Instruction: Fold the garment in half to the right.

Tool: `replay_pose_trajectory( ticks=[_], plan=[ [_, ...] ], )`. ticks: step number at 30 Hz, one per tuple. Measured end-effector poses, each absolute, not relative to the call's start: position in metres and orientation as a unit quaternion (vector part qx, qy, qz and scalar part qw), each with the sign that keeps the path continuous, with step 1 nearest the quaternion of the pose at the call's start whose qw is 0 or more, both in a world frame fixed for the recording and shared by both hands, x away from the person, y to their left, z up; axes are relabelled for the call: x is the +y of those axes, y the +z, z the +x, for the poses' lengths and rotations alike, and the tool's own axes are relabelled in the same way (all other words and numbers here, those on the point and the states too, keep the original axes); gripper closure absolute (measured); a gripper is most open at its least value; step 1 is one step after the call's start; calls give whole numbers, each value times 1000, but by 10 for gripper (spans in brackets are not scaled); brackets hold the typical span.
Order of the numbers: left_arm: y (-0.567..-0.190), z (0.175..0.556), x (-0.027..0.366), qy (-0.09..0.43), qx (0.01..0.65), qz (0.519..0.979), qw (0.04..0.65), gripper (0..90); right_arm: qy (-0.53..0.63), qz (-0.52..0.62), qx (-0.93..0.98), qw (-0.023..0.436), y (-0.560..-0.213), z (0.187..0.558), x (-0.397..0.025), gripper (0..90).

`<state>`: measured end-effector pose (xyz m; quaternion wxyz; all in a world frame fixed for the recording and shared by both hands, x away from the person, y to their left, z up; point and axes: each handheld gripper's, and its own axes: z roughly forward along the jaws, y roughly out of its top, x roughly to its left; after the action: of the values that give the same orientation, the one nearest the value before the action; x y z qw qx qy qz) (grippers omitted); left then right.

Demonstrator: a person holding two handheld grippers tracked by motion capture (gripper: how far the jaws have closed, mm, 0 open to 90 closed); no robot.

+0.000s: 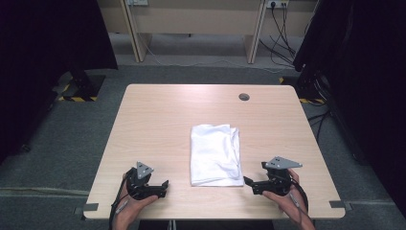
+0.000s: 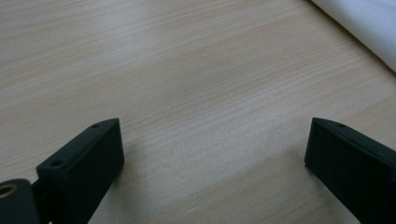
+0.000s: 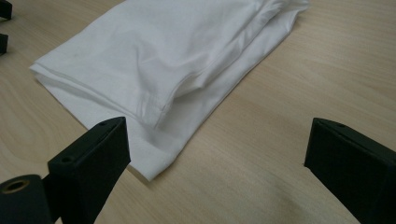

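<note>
The white shirt [image 1: 215,155] lies folded into a neat upright rectangle in the middle of the tabletop [image 1: 163,115], so the folding looks largely done, though one more fold or a final tidy may remain (a sleeve hem shows along the edge in the right gripper view). The left gripper [image 1: 162,188] rests near the front edge, well apart from the shirt's left side, its fingers [image 2: 88,161] spread wide over bare wood. The right gripper [image 1: 251,184] sits just beside the shirt's near right corner, its fingers [image 3: 95,156] also released, holding nothing, with that corner lying between them.
</note>
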<state>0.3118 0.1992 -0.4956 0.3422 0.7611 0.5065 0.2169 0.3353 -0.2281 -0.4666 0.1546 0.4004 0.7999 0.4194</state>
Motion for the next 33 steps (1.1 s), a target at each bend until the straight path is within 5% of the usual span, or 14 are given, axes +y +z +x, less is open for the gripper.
replay_pose_trajectory(
  ticks=[33],
  plan=[
    [-496, 312, 199, 217, 507, 761, 342, 35, 421, 412, 792, 162, -473, 303, -247, 66]
  ],
)
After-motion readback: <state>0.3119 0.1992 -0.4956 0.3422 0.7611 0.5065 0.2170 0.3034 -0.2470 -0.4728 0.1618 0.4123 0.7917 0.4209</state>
